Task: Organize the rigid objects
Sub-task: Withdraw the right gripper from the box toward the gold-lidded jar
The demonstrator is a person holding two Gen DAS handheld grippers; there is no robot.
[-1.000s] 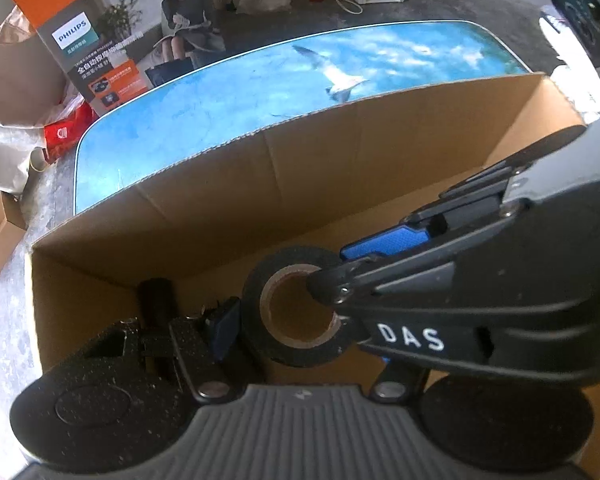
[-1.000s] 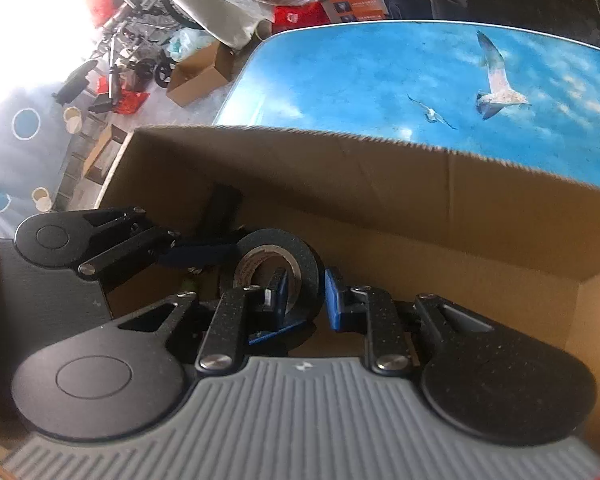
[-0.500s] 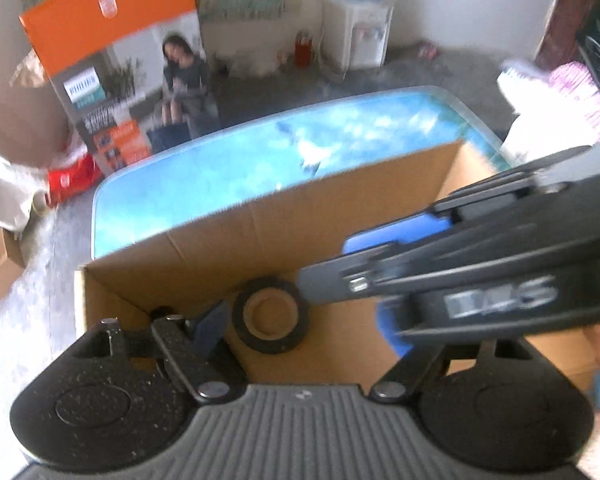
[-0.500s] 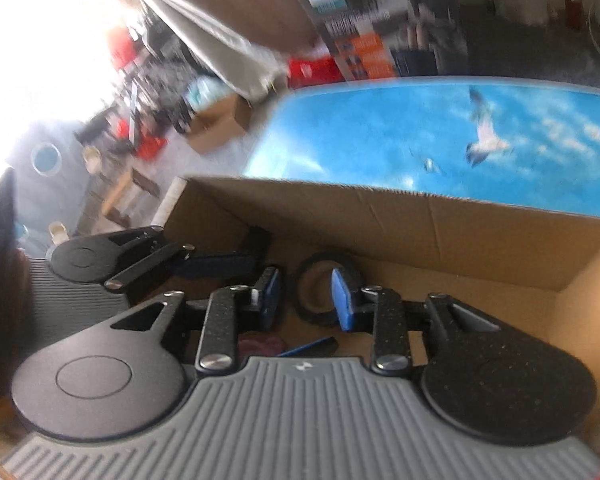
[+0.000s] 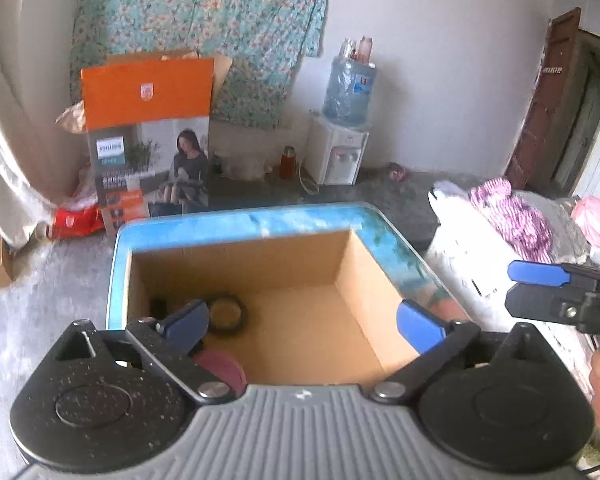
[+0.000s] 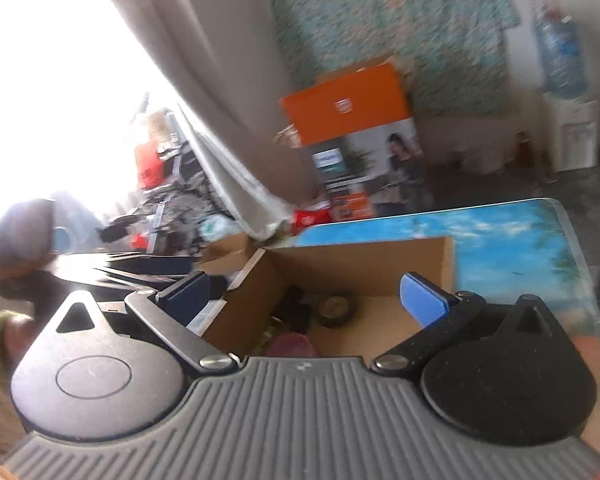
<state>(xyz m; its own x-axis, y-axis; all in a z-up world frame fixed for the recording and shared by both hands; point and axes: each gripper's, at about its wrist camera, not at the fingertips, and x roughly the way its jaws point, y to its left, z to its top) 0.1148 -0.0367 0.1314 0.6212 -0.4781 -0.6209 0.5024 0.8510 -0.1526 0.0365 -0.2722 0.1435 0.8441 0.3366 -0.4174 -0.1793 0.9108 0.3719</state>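
Down in the open brown cardboard box (image 5: 356,280) lies the black roll of tape (image 5: 225,312), flat on the box floor near the left wall, and we count it as stowed. Just beside it, toward us, sits a rounded pink object (image 5: 220,368), and a small dark item (image 5: 158,306) is tucked against the left wall. The box stands on the sky-blue printed tabletop (image 6: 512,236).

Our left tool (image 5: 302,320) hangs above the box with its blue-padded fingers spread wide and nothing between them. Our right tool (image 6: 304,294) is the same story: jaws wide apart, holding nothing, seen from its own camera above the near edge of the box. From the left view its blue-tipped fingers poke in at the right edge, well clear of the box.

We judge the step in hand to be the gap between drops: one thing is in, both tools are free. The next move calls for finding another rigid object and bringing a tool down around it, and none shows on the bare tabletop here.

Plenty is hard to read. The right view is smeared with blur, so the box contents there are only dark shapes. The pink object is half hidden behind our left tool's finger, and we cannot tell what the dark item is.
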